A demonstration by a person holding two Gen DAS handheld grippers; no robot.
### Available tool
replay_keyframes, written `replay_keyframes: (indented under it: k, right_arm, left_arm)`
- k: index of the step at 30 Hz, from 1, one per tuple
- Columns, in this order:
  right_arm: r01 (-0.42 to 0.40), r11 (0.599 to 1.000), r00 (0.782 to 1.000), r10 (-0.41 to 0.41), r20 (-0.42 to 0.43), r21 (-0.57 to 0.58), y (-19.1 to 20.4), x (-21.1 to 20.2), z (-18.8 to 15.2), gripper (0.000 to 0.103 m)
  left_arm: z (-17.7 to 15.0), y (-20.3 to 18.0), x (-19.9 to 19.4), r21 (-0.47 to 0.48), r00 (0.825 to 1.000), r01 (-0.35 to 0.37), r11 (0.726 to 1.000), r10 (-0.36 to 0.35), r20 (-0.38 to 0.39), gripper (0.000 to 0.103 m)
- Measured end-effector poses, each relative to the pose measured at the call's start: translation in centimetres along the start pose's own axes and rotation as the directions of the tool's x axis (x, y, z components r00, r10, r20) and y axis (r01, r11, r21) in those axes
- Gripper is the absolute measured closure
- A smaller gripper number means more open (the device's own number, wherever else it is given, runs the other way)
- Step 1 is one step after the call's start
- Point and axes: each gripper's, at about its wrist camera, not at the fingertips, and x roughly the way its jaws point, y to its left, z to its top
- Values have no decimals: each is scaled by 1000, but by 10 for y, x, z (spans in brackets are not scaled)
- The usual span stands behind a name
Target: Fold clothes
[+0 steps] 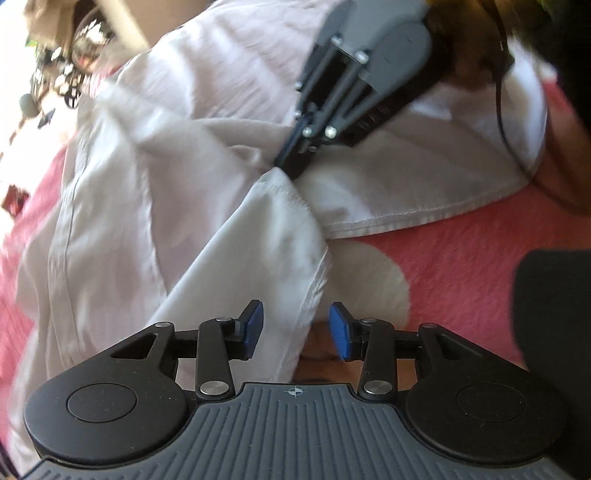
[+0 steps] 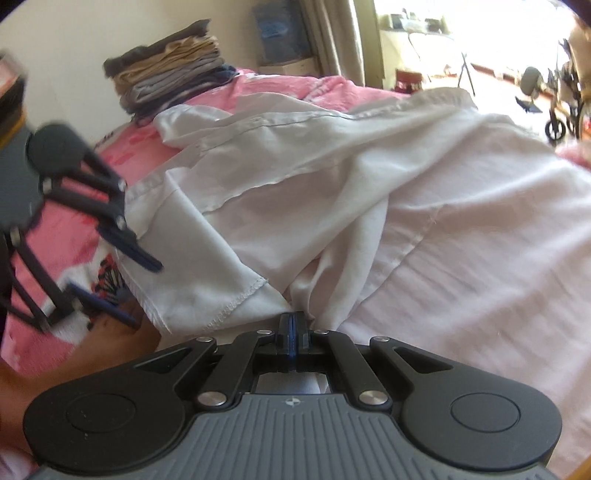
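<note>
A white shirt (image 1: 155,192) (image 2: 369,177) lies crumpled across a pink bedspread (image 1: 461,258). In the left wrist view my left gripper (image 1: 297,326) points down at the shirt's stitched hem; its blue pads (image 1: 255,325) stand apart, with the cloth edge lying loose between them. In the right wrist view that gripper (image 2: 136,291) shows open beside the hem at the left. My right gripper (image 2: 291,326) is shut on a bunched fold of the shirt, and the left wrist view shows it (image 1: 291,166) pinching the cloth from above.
A stack of folded clothes (image 2: 173,74) sits on the bed by the far wall. A blue box (image 2: 280,33) stands behind it. Beyond the bed lie a bright floor and a wheeled frame (image 2: 561,110). A dark shape (image 1: 554,314) fills the right edge.
</note>
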Motion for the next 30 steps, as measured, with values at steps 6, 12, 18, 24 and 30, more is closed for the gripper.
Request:
replay_keyframes:
  k: [6, 12, 18, 24, 30]
  right_arm:
    - [-31, 999, 999, 32, -5, 19, -5, -9, 1, 101]
    - [-117, 984, 989, 128, 76, -133, 27, -48, -3, 75]
    - [-36, 896, 999, 31, -19, -442, 88, -21, -31, 56]
    - [60, 817, 997, -80, -9, -573, 99, -3, -48, 72]
    - [70, 906, 996, -83, -13, -418, 70, -18, -34, 102]
  left_arm:
    - [4, -11, 15, 89, 996, -85, 992, 86, -11, 82]
    - [1, 13, 3, -27, 1000, -16, 1000, 17, 9, 92]
    - [0, 26, -3, -90, 1000, 2, 996, 0, 22, 94]
    - [-5, 30, -5, -96, 999, -11, 995, 14, 35, 96]
    - [-15, 41, -24, -139, 996, 90, 986, -85, 36, 99]
